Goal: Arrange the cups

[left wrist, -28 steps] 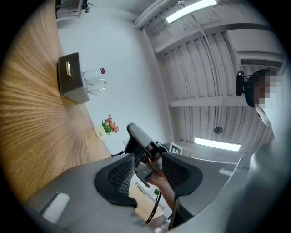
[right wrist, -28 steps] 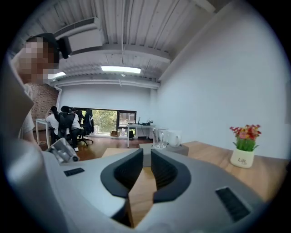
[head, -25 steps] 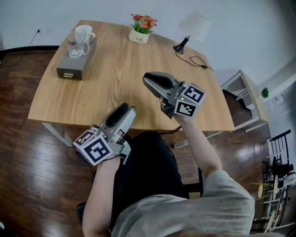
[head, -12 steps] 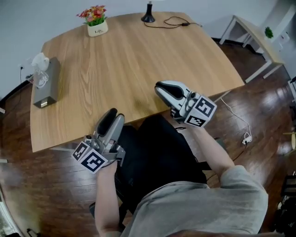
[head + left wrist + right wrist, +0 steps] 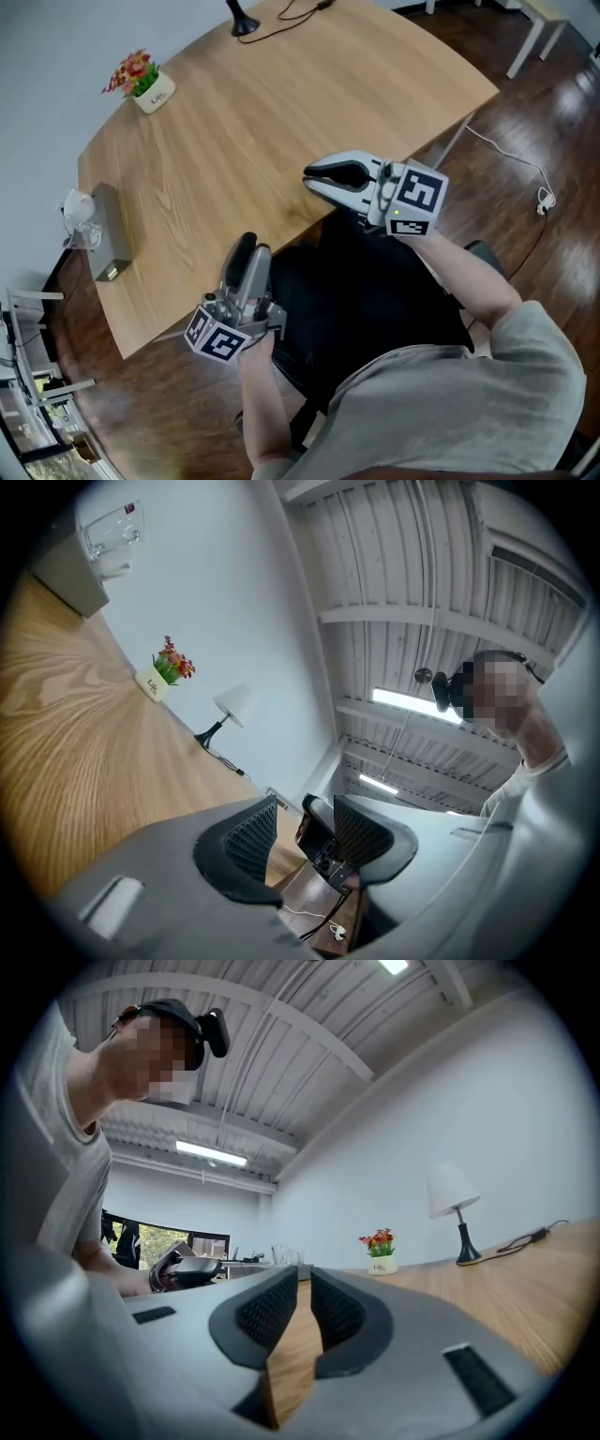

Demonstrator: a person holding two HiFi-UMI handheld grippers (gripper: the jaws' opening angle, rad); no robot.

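Observation:
Two cups, a white one (image 5: 78, 204) and a clear glass one (image 5: 87, 235), stand on a grey box (image 5: 110, 246) at the table's far left end. In the left gripper view the glass cup (image 5: 111, 534) shows on the box (image 5: 68, 581). My left gripper (image 5: 249, 247) hovers at the near table edge, its jaws a little apart with nothing between them. My right gripper (image 5: 309, 178) hangs over the near edge further right, shut and empty. Both are far from the cups. In the right gripper view the cups (image 5: 279, 1255) are tiny and distant.
On the wooden table (image 5: 281, 103) a small flower pot (image 5: 148, 86) stands at the back and a lamp base (image 5: 244, 24) with its cable beyond it. A white side table (image 5: 544, 19) is off to the right. The person's lap lies below the grippers.
The head view has swung, so the table now runs diagonally and the cups sit further left. Both grippers have drawn back to the near table edge. The right jaws have closed.

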